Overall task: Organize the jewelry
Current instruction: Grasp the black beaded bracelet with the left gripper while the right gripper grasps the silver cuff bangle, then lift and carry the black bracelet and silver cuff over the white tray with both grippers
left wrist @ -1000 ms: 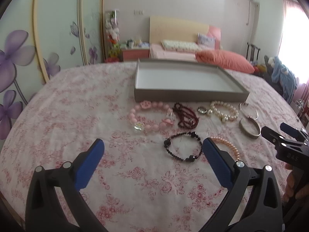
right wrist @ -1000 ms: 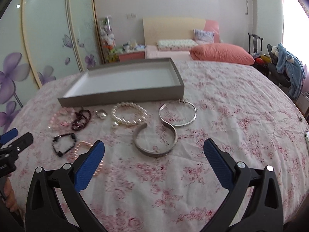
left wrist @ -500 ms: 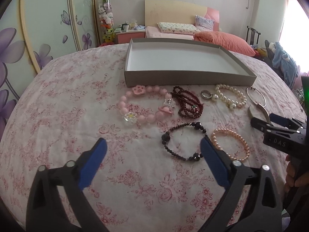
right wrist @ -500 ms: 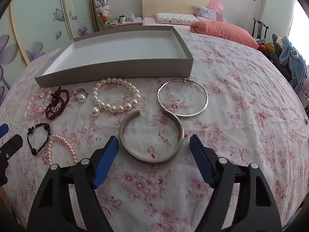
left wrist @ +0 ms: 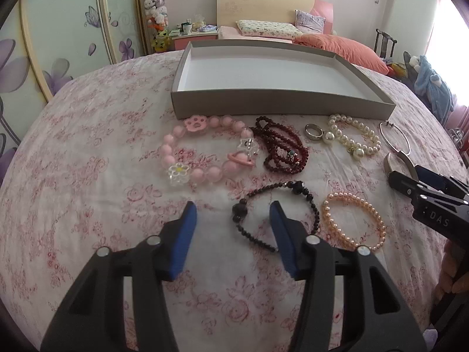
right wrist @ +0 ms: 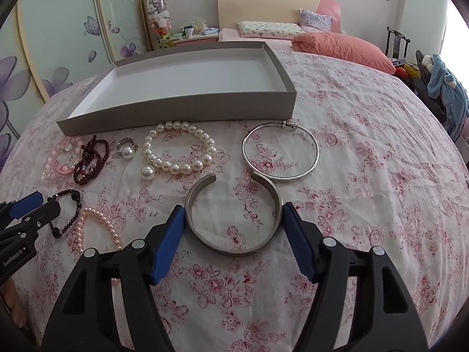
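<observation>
We are closing our right gripper [right wrist: 233, 214] around the silver cuff [right wrist: 233, 214] on the floral sheet [right wrist: 366, 176], pads flanking its sides, while our left gripper [left wrist: 233, 214] narrows over the black bead bracelet [left wrist: 304, 196], nothing clamped.

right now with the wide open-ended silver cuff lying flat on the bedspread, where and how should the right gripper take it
Grip the wide silver cuff across its two side arms, coming down from above on the near, closed side. It lies flat with its gap facing the grey tray, so the parallel sides suit the pads. The right gripper already straddles them, its jaws closing; the pads look at or near the metal.
</observation>
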`<state>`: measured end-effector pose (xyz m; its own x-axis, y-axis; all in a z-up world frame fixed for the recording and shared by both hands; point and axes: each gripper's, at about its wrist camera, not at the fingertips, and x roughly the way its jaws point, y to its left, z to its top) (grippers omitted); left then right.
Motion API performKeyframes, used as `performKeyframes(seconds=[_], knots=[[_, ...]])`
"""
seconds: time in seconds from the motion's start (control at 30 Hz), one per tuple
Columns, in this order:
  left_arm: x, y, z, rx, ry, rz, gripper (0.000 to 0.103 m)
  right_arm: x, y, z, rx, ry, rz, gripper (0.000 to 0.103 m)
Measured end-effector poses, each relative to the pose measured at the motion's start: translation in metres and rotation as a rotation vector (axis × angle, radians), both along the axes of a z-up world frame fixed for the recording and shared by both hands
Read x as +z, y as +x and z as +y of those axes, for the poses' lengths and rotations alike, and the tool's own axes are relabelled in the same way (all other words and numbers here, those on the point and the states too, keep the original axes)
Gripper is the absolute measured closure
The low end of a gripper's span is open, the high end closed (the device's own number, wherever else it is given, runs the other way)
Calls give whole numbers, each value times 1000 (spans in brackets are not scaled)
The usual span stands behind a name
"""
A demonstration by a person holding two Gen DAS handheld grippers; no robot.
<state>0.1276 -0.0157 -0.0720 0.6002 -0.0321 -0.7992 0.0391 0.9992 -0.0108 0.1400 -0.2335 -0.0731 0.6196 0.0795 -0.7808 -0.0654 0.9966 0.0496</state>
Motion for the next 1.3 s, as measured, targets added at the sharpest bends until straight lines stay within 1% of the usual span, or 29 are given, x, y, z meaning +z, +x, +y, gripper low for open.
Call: performKeyframes(seconds=[0.03, 0.1, 0.13, 0.2, 0.23, 0.53, 0.9, 1.07, 1.3], knots=[[0, 1, -1, 0, 3, -2, 60, 0, 0, 0, 0, 1, 0, 35], [0, 3, -2, 3, 11, -6, 71, 0, 0, -1, 0, 3, 0, 35], [0, 3, -3, 1, 12, -8, 74, 1, 0, -1, 0, 3, 0, 35], [0, 3, -3, -4, 8, -11, 88, 1, 0, -1, 0, 4, 0, 35], [0, 2, -3, -8, 2, -11, 91, 0, 0, -1, 0, 4, 0, 35], [3, -2, 4, -11, -47, -18, 91, 1, -2, -6, 4, 39, -8, 36], [26, -17, 10, -31, -66, -98, 91, 9, -14, -3, 25, 57, -57, 36], [39, -22, 9, -45, -73, -135, 91, 19, -19, -1, 38, 64, -102, 36], [60, -28, 5, -63, -71, -196, 91, 40, -25, 5, 66, 69, -187, 36]])
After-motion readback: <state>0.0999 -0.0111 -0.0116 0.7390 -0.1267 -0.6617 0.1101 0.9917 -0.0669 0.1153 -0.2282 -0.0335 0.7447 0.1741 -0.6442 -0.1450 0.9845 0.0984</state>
